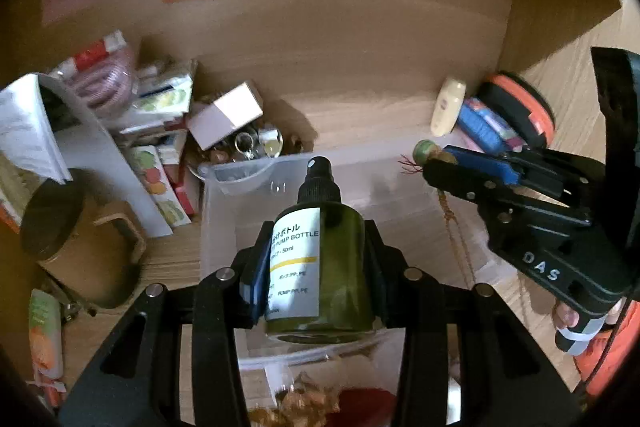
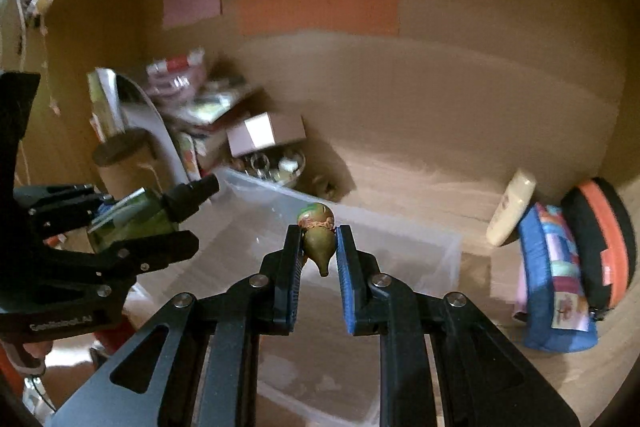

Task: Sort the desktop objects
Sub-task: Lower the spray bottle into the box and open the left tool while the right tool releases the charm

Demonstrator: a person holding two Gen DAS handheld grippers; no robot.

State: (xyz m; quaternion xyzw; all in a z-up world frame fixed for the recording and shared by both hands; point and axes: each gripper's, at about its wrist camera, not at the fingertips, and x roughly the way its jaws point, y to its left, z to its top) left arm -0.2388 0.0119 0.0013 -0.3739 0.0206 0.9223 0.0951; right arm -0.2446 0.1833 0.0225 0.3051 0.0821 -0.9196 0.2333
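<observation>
While the left wrist view looks down its own fingers, the left gripper is clamped on a dark green plastic spray bottle with a white label and black pump top, held over the clear plastic storage bin. The bin floor looks bare from here, so by my judgement the sorting has barely begun. Left of the bin a heap remains unsorted: a small white-faced cardboard box, fruit-printed packets and a brown mug with a dark lid. To the right a cream tube, a blue patterned pouch and an orange-and-black round case lean on the cardboard wall.

From the right wrist view, the right gripper is closed narrowly on a small green-brown gourd-shaped charm, also above the bin. Its cord is possibly dangling below, though blur hides it. Both loads could collide if dropped together; the left gripper sits near.
</observation>
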